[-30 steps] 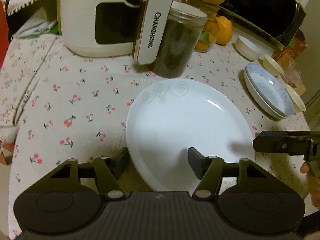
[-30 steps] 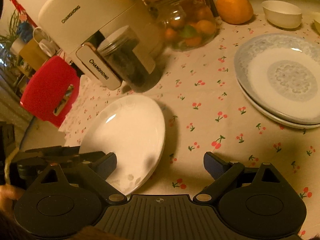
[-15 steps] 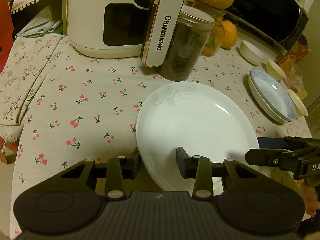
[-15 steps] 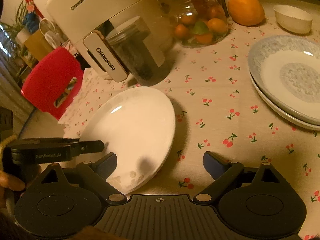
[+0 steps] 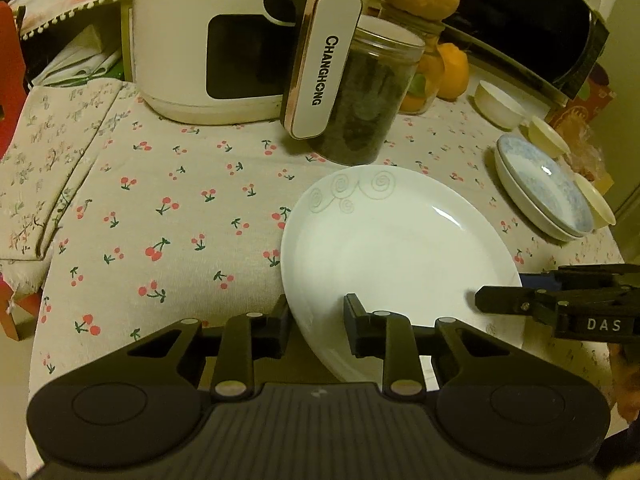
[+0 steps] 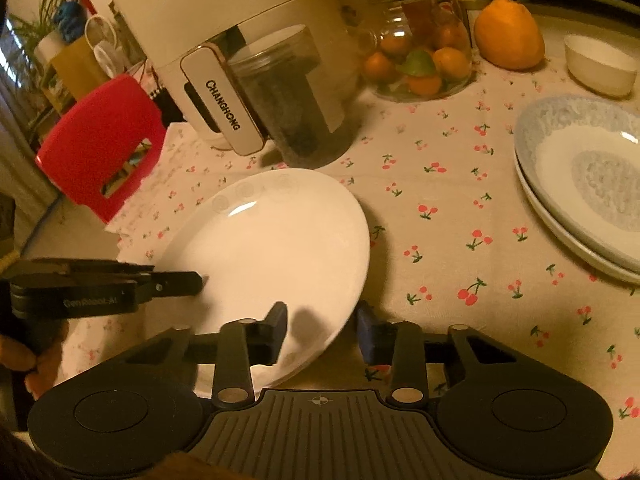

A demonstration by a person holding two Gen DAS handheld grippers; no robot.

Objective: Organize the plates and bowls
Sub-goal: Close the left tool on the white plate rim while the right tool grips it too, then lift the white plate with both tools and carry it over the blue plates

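Observation:
A white plate point(image 5: 400, 248) point(image 6: 272, 240) with faint swirl marks lies on the cherry-print tablecloth point(image 5: 168, 208). My left gripper point(image 5: 319, 316) straddles its near left rim, one finger outside the edge and one over the plate; its jaws are closing and pinch the rim. In the right wrist view the left gripper point(image 6: 200, 280) shows side-on, clamped at the plate's left edge. My right gripper point(image 6: 322, 322) is closing on the plate's near right rim, which sits between its fingers. A stack of blue-patterned plates point(image 5: 540, 184) point(image 6: 580, 168) lies to the right, with a white bowl point(image 6: 600, 64) behind it.
A cream air fryer point(image 5: 208, 40) and a jar of dark contents point(image 5: 360, 108) stand just behind the white plate. A glass jar of fruit point(image 6: 420, 52) and an orange point(image 6: 508, 36) sit further back. Two cream bowls point(image 5: 548, 136) flank the blue plates. A red chair point(image 6: 100, 140) is at left.
Both grippers' fingers have drawn together onto the white plate's rim, the right one from wide open. Both hands have stayed almost in place.

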